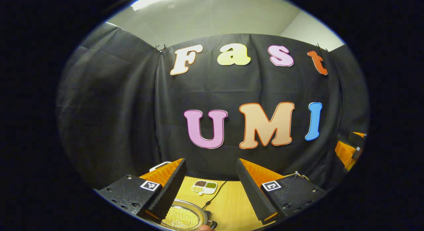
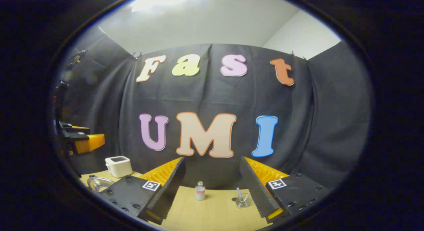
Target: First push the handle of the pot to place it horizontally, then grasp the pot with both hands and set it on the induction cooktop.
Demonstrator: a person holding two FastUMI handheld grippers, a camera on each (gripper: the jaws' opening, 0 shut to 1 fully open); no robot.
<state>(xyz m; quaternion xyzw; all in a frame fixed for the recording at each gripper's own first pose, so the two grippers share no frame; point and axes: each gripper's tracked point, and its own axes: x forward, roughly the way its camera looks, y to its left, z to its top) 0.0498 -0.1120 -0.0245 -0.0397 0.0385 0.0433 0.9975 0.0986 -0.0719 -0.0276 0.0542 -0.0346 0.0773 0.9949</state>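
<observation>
Both grippers spread, gripping nothing: left gripper point(image 1: 210, 188) above the pot point(image 1: 183, 217), right gripper point(image 2: 212, 188) aloft. Handle push not begun; you need to lower first.

Both cameras ride high above the counter point(image 2: 212, 211), looking nearly level at the booth's back wall, which both views share. The left gripper view catches the right tool point(image 1: 351, 148) far off to its right; the right gripper view catches the left tool point(image 2: 81, 138) to its left.

Pot point(image 1: 184, 217) before divided dish point(image 1: 204, 187) (cable point(image 1: 216, 193) beside).
</observation>
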